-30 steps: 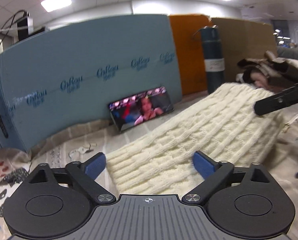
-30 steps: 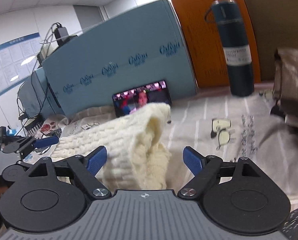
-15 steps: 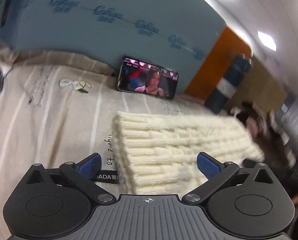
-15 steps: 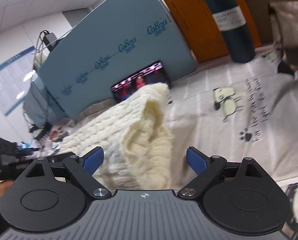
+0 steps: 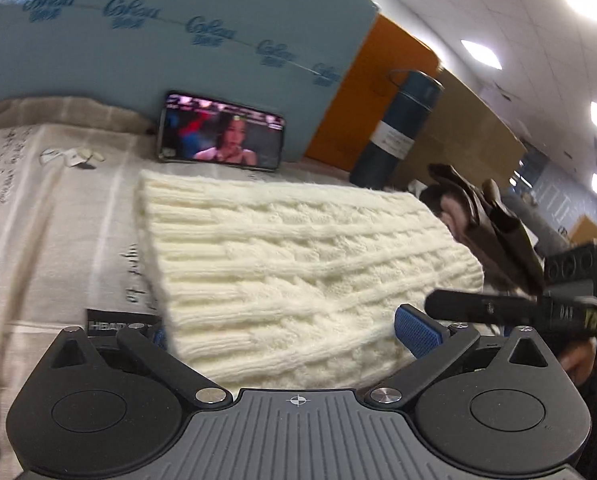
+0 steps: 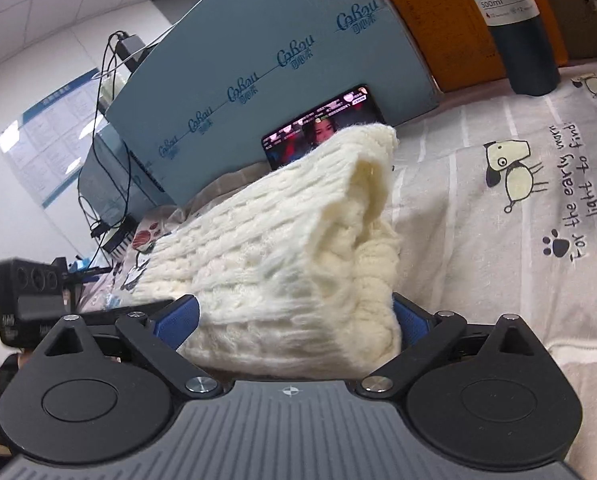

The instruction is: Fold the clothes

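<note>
Left wrist view: my left gripper (image 5: 298, 332) has jaws wide, straddling the near edge of the cream knit sweater (image 5: 298, 248), folded on the surface.

Right wrist view: right gripper (image 6: 294, 316) jaws just opening, wide around the bulky right end; pads not pressing. Soft, light, floppy; I judge doubled edges the best hold.

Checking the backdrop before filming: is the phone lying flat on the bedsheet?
No, the phone stands on its long edge, propped against the blue foam board behind the cream sweater.

Cream cable-knit sweater (image 5: 290, 256), folded, near end bulging, on printed sheet
</note>
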Demonstrator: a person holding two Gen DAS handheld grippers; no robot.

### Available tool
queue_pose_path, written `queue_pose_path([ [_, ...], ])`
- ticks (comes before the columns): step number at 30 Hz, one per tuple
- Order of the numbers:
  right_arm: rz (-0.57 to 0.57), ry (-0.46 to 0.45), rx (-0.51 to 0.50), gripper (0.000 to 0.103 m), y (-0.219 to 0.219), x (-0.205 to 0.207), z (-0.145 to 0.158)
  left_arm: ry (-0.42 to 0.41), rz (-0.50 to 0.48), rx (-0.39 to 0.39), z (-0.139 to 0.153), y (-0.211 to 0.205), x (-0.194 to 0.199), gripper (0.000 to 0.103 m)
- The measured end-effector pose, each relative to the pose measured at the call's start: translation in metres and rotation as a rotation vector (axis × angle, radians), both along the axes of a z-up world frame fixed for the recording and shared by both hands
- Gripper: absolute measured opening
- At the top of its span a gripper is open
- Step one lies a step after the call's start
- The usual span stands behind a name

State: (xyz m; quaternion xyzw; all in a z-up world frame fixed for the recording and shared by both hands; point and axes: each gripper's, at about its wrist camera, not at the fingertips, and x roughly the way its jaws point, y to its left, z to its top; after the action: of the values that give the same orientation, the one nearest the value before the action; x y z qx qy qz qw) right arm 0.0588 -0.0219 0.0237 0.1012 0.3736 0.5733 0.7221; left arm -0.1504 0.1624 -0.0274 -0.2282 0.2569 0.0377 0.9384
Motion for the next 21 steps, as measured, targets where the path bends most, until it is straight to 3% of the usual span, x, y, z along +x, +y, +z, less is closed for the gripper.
queue_pose_path([
  [3,-0.021,0.018,0.009,0.094,-0.002,0.002,0.0,-0.032,0.013,-0.066,-0.002,0.009,-0.002,0.102],
  [5,-0.033,0.024,0.013,0.087,-0.004,0.002,0.0,-0.049,0.032,-0.091,-0.004,0.012,-0.003,0.094],
  [8,-0.051,0.03,0.023,0.08,-0.007,0.003,-0.001,-0.072,0.04,-0.097,-0.005,0.015,-0.004,0.078],
  [12,-0.078,0.025,0.047,0.072,-0.009,0.003,-0.001,-0.142,0.049,-0.203,-0.006,0.029,-0.015,0.046],
  [14,-0.095,0.013,0.065,0.067,-0.011,0.001,0.003,-0.165,0.049,-0.233,-0.005,0.033,-0.018,0.045],
  [21,-0.163,-0.009,0.097,0.064,-0.008,-0.023,0.024,-0.202,0.077,-0.268,0.016,0.043,-0.036,0.045],
])
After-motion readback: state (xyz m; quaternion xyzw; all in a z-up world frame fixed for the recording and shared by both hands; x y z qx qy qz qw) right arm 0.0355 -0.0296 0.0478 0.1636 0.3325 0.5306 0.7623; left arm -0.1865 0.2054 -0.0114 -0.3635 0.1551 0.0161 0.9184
